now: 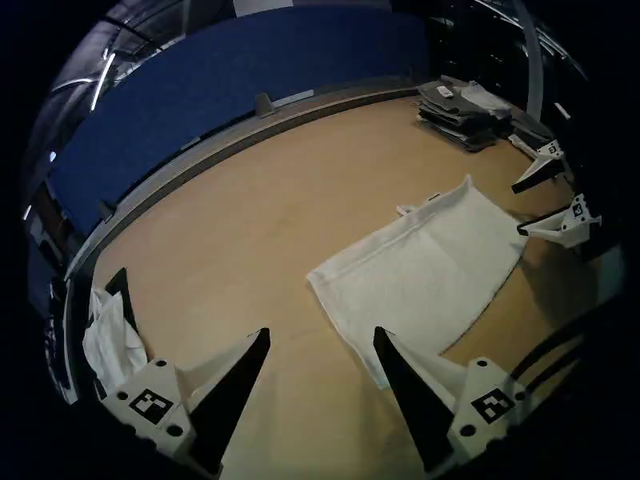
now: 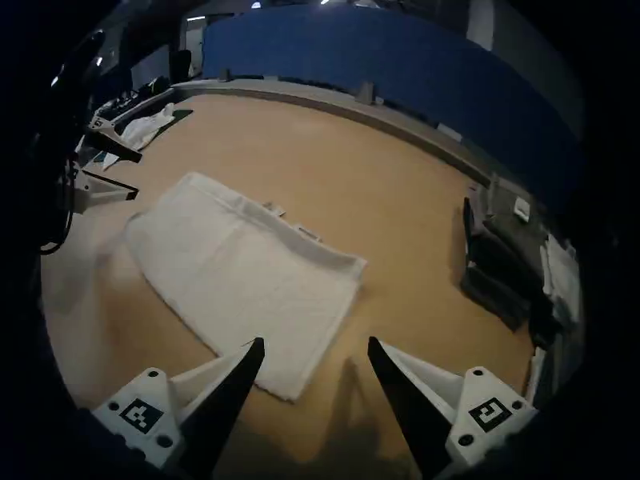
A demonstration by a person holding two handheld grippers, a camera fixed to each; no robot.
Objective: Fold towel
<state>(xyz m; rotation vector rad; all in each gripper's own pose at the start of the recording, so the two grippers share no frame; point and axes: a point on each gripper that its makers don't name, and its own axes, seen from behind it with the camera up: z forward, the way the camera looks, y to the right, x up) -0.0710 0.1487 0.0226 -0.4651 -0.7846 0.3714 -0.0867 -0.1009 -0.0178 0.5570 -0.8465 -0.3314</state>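
A white towel (image 1: 424, 276) lies flat on the wooden table (image 1: 264, 232), folded into a long rectangle with a small tag at its far edge. My left gripper (image 1: 320, 368) hangs open just above the table at the towel's near short end, holding nothing. In the right gripper view the same towel (image 2: 240, 272) stretches away to the left. My right gripper (image 2: 314, 376) is open above the table at the towel's other short end, also with nothing in it. Each view shows the opposite gripper, the right gripper (image 1: 552, 200) and the left gripper (image 2: 108, 168), across the towel.
A stack of folded dark and light cloths (image 1: 464, 112) sits at one end of the table, seen close on the right as the stack (image 2: 512, 264). A crumpled white cloth (image 1: 108, 340) lies at the other end. A blue partition (image 1: 240, 88) runs along the table's far edge.
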